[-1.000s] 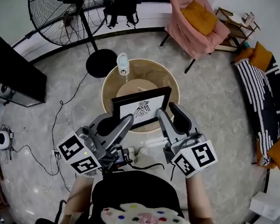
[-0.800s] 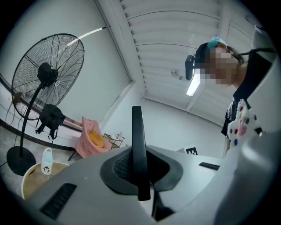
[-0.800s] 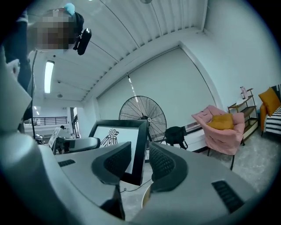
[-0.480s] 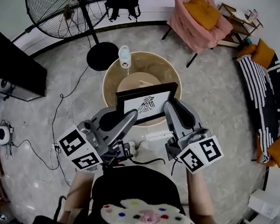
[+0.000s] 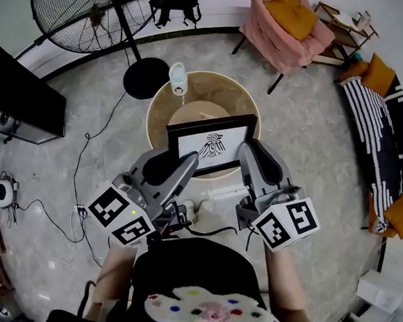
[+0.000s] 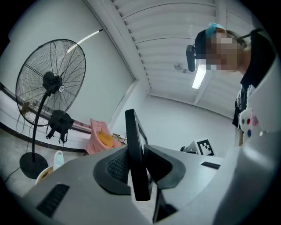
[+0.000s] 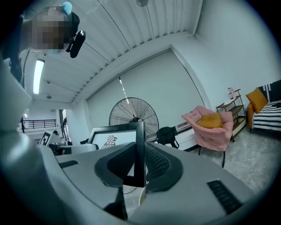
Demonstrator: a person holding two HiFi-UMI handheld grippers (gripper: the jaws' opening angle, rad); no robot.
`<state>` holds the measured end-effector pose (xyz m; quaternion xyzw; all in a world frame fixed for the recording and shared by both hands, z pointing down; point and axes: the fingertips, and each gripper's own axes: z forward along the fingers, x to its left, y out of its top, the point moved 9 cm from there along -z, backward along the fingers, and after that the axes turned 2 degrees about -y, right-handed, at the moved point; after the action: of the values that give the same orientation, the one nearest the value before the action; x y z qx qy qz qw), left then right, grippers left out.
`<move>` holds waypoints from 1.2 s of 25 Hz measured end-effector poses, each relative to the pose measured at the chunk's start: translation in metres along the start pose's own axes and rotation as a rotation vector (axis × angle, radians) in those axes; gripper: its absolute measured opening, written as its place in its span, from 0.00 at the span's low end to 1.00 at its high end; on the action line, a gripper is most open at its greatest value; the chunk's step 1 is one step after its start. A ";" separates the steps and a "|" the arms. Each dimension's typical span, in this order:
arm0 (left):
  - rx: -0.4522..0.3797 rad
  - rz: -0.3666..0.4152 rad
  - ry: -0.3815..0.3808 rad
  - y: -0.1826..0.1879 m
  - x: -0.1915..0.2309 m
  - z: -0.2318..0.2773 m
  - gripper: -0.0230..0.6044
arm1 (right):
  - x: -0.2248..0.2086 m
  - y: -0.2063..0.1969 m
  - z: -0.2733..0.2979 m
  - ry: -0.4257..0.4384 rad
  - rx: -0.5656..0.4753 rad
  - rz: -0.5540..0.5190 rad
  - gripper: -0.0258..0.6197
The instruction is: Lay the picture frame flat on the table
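So rn we've got the picture frame [image 5: 212, 145] pinched from both sides. It's up on edge over the near side of the round table [image 5: 223, 83], print facing us & leaning back a bit. Can't tell if its bottom edge touches the tabletop or hangs just above it.

Right gripper [image 5: 247, 155] has just been closing, and its pads are clamped on the frame's right edge. Left gripper [image 5: 186, 166] has the left edge between its jaws. Those jaws have just been opening some, but the pads look like they touch it on both sides, so imo a looser hold, not a let-go.

Step-wise we'd say this is the two-handed hold right before the lay-down; frame's not flat yet. Next move prob needs both wrists tipping the top edge away & down together till the back meets the table, w/ the left grip firm enough that nothing slips. Also gotta mind the bottle [image 5: 178, 77] at the far rim, near where the top edge could land.
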<state>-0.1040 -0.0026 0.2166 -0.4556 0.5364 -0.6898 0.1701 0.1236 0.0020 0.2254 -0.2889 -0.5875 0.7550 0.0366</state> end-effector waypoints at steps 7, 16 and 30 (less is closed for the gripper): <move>0.056 0.024 0.112 -0.008 0.006 -0.002 0.29 | -0.005 -0.007 -0.003 -0.064 0.018 -0.021 0.17; 0.129 0.044 0.240 -0.025 0.008 -0.005 0.28 | -0.007 -0.020 -0.003 -0.114 0.066 -0.036 0.17; 0.285 -0.003 0.303 -0.084 0.041 -0.002 0.24 | -0.028 -0.084 0.010 -0.154 0.202 -0.059 0.17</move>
<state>-0.1063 -0.0001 0.3096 -0.3187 0.4520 -0.8197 0.1492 0.1184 0.0086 0.3143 -0.2074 -0.5178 0.8289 0.0427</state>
